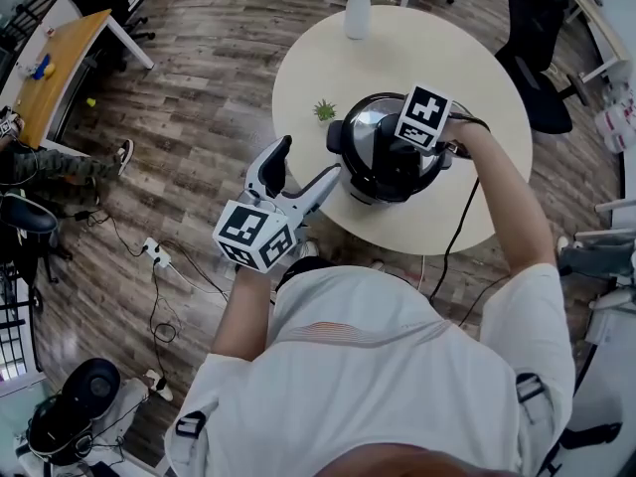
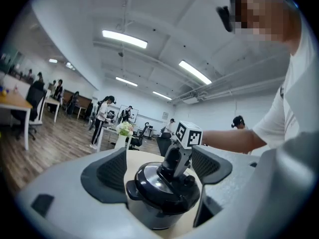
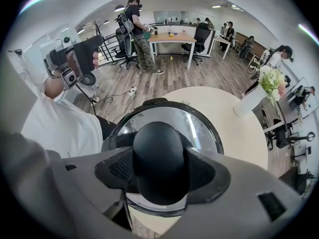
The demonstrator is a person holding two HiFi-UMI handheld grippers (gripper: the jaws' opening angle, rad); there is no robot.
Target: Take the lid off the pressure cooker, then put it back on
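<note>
Near table edge (image 1: 407, 242), pressure cooker (image 1: 376, 167)

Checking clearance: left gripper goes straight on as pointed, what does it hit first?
Probably the pressure cooker: it sits dead ahead of the left gripper, framed by its open jaws, nothing nearer in view; depth is unclear.

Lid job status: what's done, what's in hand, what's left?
Done: right gripper is shut on the lid knob.
In hand: nothing lifted yet; the lid sits on the pressure cooker, and the left gripper is open, holding nothing.
Left: by this look, the lift-off and the refit.
</note>
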